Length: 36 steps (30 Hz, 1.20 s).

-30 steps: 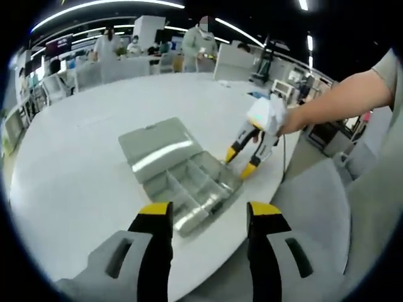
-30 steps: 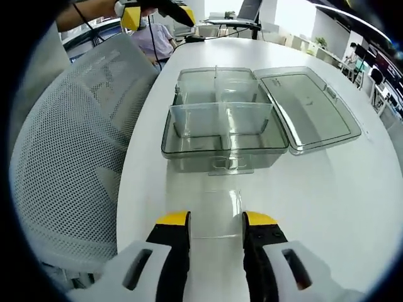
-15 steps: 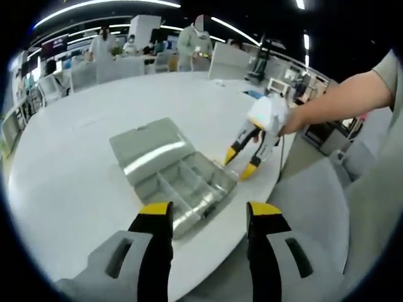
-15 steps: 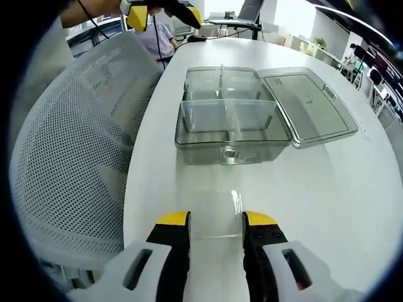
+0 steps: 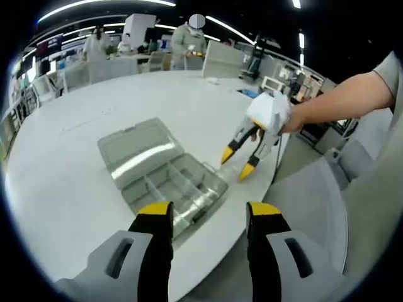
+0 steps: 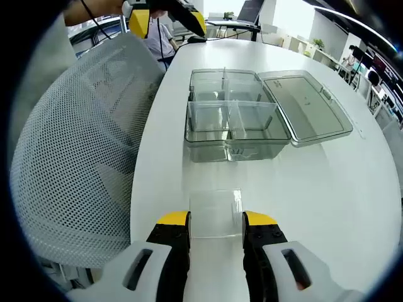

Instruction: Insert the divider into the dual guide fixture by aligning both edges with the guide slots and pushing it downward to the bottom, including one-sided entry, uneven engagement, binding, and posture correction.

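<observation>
Open run of table up to the box

Bare white table (image 6: 352, 189) before and right of clear compartment box (image 6: 232, 123); open lid (image 6: 306, 106) blocking right side, mesh chair (image 6: 69, 151) crowding left.

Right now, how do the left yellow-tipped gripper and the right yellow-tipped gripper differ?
The left gripper is empty, its jaws apart; the right gripper holds the clear flat plastic divider between its jaws. The left gripper faces the clear plastic compartment box cornerwise; the right gripper faces its front wall squarely. Both have black jaws with yellow tips and point toward the open box.
</observation>
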{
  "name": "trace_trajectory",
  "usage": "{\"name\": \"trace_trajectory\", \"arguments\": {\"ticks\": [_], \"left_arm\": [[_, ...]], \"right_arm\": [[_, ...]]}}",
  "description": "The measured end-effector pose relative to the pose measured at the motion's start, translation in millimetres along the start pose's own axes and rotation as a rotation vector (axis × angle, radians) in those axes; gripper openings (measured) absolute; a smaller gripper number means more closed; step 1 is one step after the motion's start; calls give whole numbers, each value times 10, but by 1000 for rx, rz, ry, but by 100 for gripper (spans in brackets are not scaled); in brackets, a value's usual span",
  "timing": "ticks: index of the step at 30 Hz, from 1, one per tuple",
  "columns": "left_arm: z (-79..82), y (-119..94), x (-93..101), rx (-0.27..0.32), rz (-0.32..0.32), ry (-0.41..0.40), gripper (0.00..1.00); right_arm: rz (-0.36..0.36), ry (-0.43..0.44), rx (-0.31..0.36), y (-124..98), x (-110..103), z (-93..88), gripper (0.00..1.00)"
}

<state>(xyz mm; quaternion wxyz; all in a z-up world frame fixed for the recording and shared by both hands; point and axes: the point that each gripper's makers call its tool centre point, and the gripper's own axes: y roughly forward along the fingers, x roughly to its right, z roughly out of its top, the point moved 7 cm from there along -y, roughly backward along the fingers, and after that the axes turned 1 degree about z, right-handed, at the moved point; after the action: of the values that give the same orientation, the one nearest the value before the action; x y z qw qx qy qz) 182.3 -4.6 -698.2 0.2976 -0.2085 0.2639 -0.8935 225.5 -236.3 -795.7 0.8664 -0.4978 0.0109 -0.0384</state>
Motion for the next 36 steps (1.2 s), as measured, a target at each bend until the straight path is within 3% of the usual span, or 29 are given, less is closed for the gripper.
{"name": "trace_trajectory", "arguments": {"ticks": [16, 36], "left_arm": [[69, 227, 116, 2, -56, -25, 43], [86, 509, 245, 25, -107, -138, 36]], "right_arm": [[-43, -58, 21, -222, -72, 204, 28], [-86, -153, 69, -434, -181, 555, 28]]}}
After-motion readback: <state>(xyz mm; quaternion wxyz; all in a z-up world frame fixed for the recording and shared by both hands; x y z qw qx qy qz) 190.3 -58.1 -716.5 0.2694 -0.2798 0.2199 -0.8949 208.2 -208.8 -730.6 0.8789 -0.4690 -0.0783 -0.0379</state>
